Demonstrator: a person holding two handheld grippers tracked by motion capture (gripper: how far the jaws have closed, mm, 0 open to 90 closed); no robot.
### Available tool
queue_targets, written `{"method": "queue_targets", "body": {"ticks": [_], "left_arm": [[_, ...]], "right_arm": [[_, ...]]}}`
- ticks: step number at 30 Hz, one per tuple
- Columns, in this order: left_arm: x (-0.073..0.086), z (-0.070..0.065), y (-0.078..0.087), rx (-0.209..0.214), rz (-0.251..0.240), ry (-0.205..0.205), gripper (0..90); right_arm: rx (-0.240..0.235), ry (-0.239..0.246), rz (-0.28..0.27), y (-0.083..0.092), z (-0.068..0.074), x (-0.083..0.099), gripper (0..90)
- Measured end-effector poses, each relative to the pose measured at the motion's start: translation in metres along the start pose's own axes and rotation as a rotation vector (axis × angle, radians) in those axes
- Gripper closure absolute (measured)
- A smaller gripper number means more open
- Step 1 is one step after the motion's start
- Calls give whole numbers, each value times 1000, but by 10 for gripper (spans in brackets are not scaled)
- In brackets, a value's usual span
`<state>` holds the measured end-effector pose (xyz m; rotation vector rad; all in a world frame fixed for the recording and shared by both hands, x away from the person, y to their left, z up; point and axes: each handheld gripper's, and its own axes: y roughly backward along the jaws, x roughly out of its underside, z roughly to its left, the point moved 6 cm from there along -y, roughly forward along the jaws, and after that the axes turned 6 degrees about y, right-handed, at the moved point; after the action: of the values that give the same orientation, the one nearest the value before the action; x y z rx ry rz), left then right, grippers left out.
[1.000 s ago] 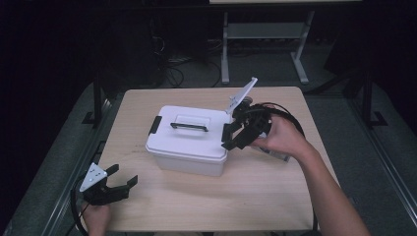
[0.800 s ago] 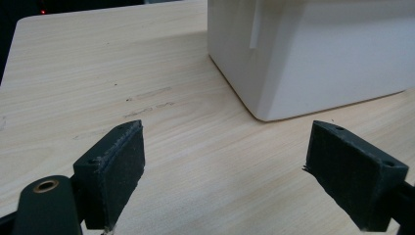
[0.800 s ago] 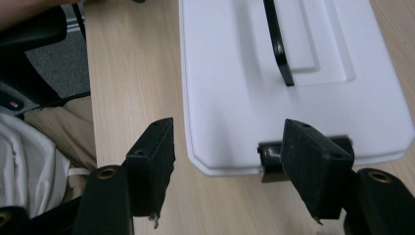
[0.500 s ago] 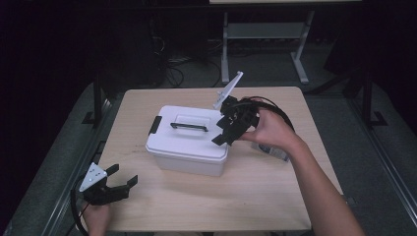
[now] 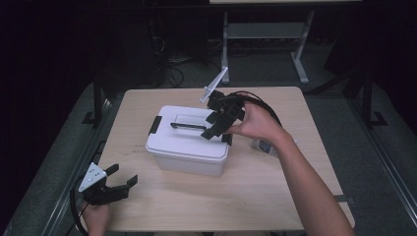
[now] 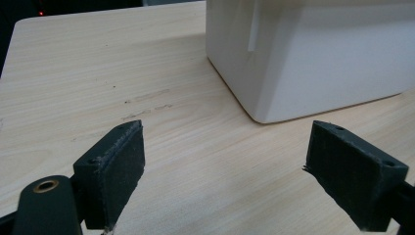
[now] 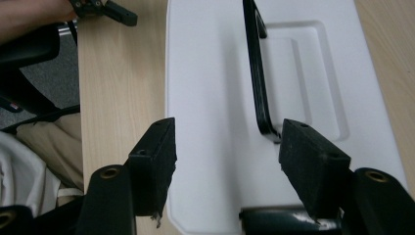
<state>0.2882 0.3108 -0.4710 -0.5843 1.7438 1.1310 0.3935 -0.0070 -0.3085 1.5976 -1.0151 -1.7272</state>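
A white lidded box (image 5: 184, 147) with a black handle (image 5: 187, 126) stands in the middle of the wooden table (image 5: 295, 196). My right gripper (image 5: 216, 129) hovers open over the right end of the lid, pointing down at it. In the right gripper view its jaws (image 7: 230, 147) stand wide apart above the lid (image 7: 215, 88), with the end of the handle (image 7: 257, 83) just inside the right jaw and a black latch (image 7: 284, 218) below. My left gripper (image 5: 120, 184) rests open at the table's front left corner; it (image 6: 230, 156) faces the box's wall (image 6: 313, 54).
A small white item with a blue label (image 5: 263, 146) lies on the table behind the right hand. The right gripper's black cable (image 5: 265, 110) loops over the table's back right. A metal frame (image 5: 265, 29) stands on the floor beyond the table.
The right gripper has moved left from the box's right side to above the lid, near the handle's end. The left gripper has stayed still.
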Motion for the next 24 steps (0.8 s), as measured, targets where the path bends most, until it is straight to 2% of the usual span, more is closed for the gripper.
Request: {"method": "queue_targets", "body": {"ticks": [8, 13, 24], "left_arm": [[0, 0, 0, 3, 0, 1, 137], [0, 2, 1, 1, -6, 4, 137], [0, 2, 2, 1, -12, 10, 136]], "right_arm": [[5, 6, 39, -10, -11, -19, 388], [0, 14, 44, -16, -15, -32, 403], [-4, 23, 115, -40, -17, -38, 478]]}}
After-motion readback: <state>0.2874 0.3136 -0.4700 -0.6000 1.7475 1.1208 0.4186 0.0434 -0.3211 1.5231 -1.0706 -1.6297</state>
